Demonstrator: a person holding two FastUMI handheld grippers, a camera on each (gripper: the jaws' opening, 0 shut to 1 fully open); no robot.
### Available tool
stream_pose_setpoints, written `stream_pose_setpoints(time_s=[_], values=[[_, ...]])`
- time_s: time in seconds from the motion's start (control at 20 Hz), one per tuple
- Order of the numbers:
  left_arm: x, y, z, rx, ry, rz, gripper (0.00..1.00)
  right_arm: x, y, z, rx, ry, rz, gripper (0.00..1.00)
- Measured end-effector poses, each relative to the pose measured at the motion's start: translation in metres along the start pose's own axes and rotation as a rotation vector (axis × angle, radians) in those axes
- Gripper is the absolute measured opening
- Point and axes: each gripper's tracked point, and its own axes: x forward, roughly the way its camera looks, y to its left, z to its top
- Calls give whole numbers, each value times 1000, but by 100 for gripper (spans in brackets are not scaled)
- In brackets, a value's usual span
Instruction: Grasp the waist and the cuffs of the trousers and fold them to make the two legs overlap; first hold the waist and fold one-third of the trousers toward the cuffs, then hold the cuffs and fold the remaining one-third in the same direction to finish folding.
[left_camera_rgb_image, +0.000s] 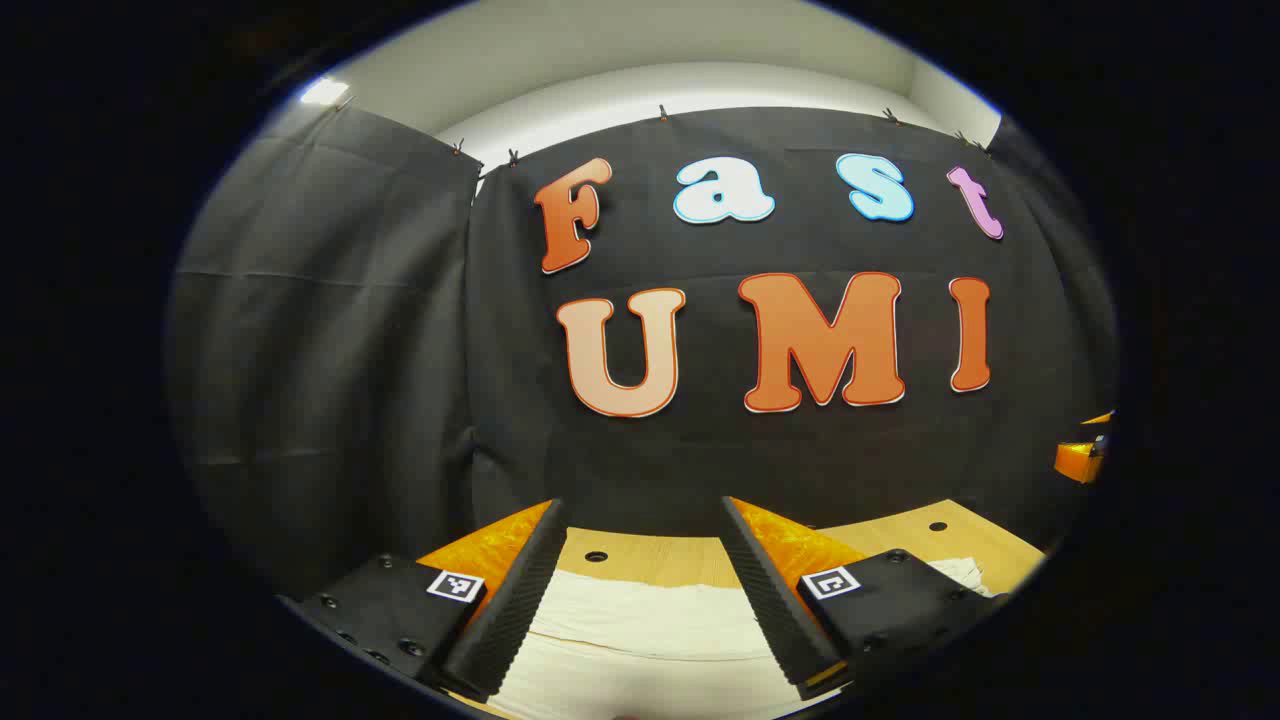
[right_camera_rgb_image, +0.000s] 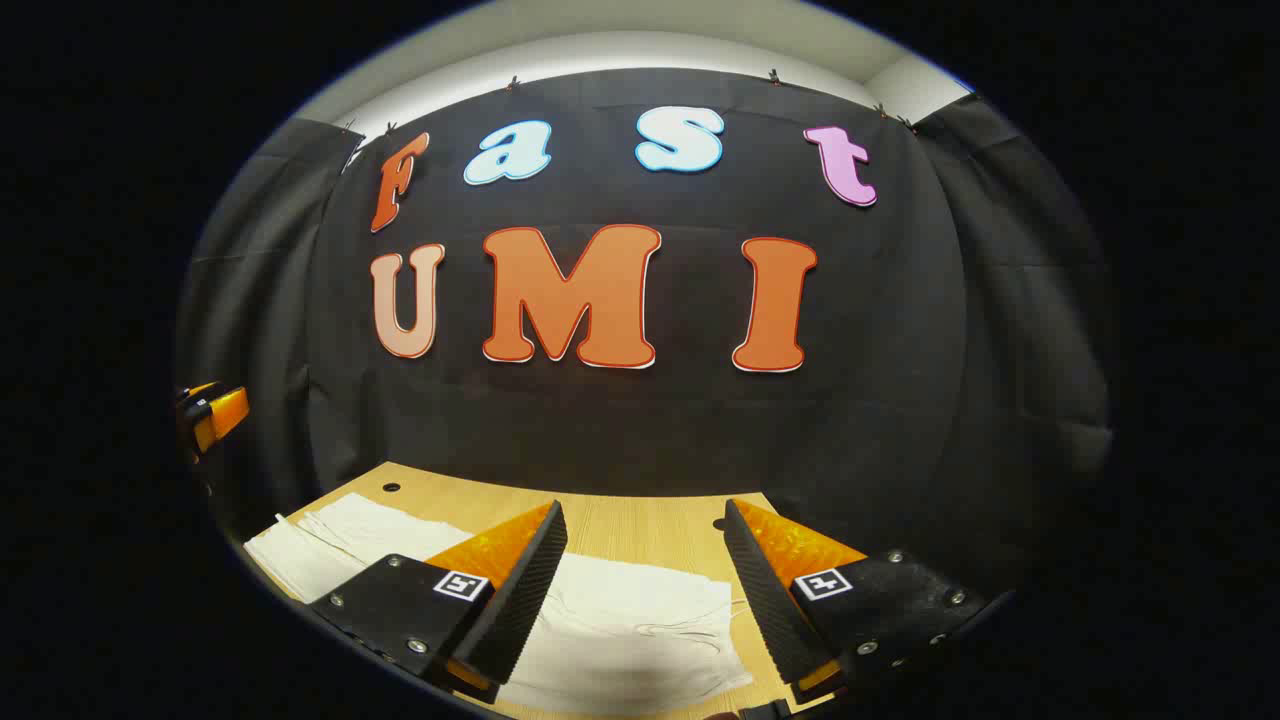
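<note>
Seemingly unstarted: white trousers (right_camera_rgb_image: 620, 640) lie flat on the table (right_camera_rgb_image: 640, 520), left gripper (left_camera_rgb_image: 640, 590) and right gripper (right_camera_rgb_image: 640, 590) both released above them.

A recording booth, not a home: black cloth wall (right_camera_rgb_image: 640, 420) clipped up along the top, pale wooden table (right_camera_rgb_image: 640, 525) with drilled holes, white ceiling (left_camera_rgb_image: 640, 60) above.
</note>
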Motion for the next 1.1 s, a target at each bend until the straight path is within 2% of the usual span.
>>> stream_pose_setpoints(time_s=[0.2,0.35,0.4,0.45,0.6,0.8,1.1], values=[[-3,-14,14,6,-54,-31,100,1,7,9,-5,-38,14,95],[-4,-22,11,21,-57,-45,100,3,9,3,-14,-34,25,95],[-4,-23,10,24,-50,-47,100,3,9,2,-19,-27,25,98],[-4,-23,6,29,-40,-42,98,5,9,0,-23,-21,31,98],[0,-13,-8,24,13,-2,100,9,12,1,-33,-11,42,98],[-1,-1,-5,14,13,29,99,14,13,-3,-24,8,55,98],[-1,32,-42,-42,126,100,100,24,16,-34,9,140,76,98]])
